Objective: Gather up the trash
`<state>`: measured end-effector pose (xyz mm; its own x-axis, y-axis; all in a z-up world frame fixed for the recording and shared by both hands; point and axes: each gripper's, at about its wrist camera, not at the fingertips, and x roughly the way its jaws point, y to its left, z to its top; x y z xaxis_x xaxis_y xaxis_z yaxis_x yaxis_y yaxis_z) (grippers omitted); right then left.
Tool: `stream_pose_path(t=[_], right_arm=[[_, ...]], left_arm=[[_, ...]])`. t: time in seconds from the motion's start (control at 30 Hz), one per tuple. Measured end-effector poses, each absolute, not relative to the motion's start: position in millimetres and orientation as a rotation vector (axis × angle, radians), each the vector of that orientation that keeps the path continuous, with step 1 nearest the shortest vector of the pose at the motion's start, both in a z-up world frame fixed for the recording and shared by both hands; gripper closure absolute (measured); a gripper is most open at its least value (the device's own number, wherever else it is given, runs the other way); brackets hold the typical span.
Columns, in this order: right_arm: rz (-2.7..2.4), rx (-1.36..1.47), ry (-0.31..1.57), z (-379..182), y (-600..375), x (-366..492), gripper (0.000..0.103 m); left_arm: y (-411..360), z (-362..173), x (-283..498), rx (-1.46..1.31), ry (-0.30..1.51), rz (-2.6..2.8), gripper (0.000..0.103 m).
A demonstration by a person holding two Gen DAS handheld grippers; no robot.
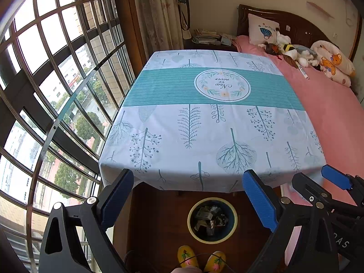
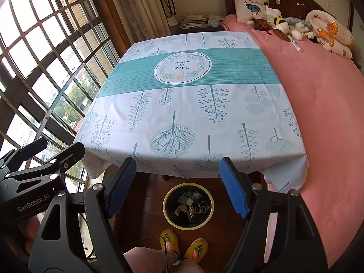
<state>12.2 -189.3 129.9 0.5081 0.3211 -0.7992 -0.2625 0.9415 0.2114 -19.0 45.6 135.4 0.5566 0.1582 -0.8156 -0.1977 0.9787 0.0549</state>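
A round bin with a yellow rim stands on the dark wood floor, just in front of the table's near edge. Crumpled wrappers and paper trash lie inside it. My left gripper is held open above the bin, with nothing between its blue pads. To its right, my right gripper is also open and empty above the bin. Each gripper shows in the other's view: the right gripper and the left gripper. No loose trash shows on the tablecloth.
The table is covered by a white and teal leaf-print cloth. A pink bed with a pillow and stuffed toys adjoins its right side. A barred window fills the left. A person's feet in yellow slippers stand beside the bin.
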Motion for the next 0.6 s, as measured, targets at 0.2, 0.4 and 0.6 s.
stream_pose_path(t=[0.2,0.4,0.6], right_arm=[[0.352,0.066,0.976,129.4,-189.1,12.2,0.029],[0.351,0.066,0.978,128.2,-189.0,11.4,0.029],[0.348,0.068,0.978,129.4,-187.6,10.8,0.029]], left_arm=[[46.6,135.4,-17.2,-0.043,0.959,0.207,0.006],[46.6,133.5,-17.1,-0.045,0.964,0.206,0.006],[46.2,131.7,-17.1,-0.046,0.969,0.206,0.006]])
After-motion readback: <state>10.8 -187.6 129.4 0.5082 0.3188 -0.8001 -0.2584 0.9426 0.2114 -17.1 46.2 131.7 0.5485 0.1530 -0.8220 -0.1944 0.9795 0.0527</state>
